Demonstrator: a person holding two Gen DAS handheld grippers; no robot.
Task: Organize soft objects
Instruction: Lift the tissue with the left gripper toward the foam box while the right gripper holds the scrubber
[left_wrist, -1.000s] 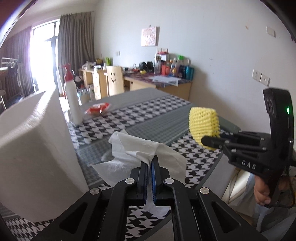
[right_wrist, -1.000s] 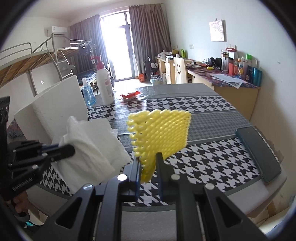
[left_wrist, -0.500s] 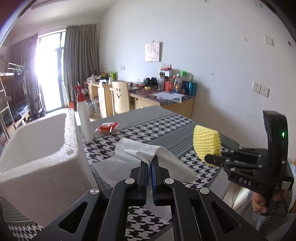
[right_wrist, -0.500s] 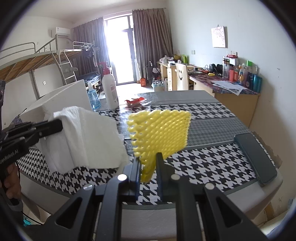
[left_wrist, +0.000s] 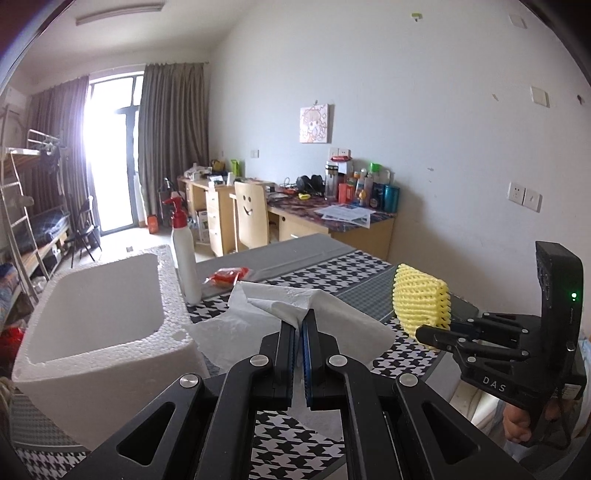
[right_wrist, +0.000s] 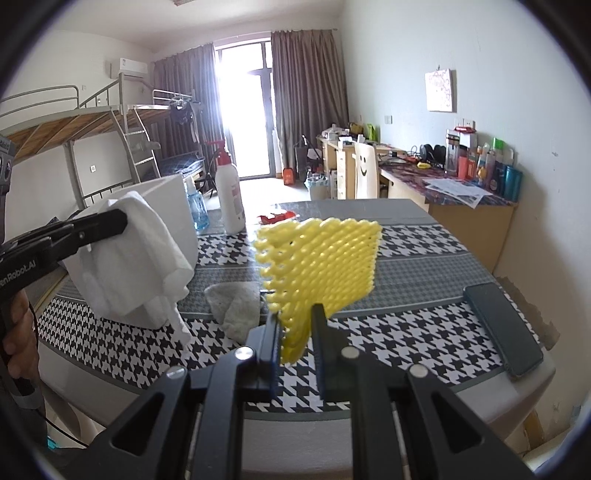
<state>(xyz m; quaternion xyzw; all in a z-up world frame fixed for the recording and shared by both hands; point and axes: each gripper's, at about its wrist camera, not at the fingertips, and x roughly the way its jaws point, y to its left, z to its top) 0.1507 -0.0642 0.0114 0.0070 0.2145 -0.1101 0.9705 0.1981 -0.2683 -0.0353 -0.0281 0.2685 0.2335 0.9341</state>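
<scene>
My left gripper (left_wrist: 300, 325) is shut on a white paper towel (left_wrist: 295, 306) and holds it in the air beside the open white foam box (left_wrist: 92, 310). In the right wrist view the towel (right_wrist: 136, 254) hangs from the left gripper (right_wrist: 118, 221) in front of the box (right_wrist: 177, 206). My right gripper (right_wrist: 295, 328) is shut on a yellow foam net (right_wrist: 321, 266), held above the table. It also shows in the left wrist view (left_wrist: 421, 302), at the right. A grey cloth (right_wrist: 236, 306) lies on the checked table.
A white pump bottle (right_wrist: 229, 199), a blue bottle (right_wrist: 194, 210) and a red packet (right_wrist: 277, 218) stand behind. A dark phone (right_wrist: 502, 328) lies near the table's right edge (right_wrist: 532, 384). Desks, a chair and bunk beds fill the room beyond.
Both grippers have risen with their loads. The left gripper has lifted the towel to the height of the foam box rim, so the box's inside now shows.
</scene>
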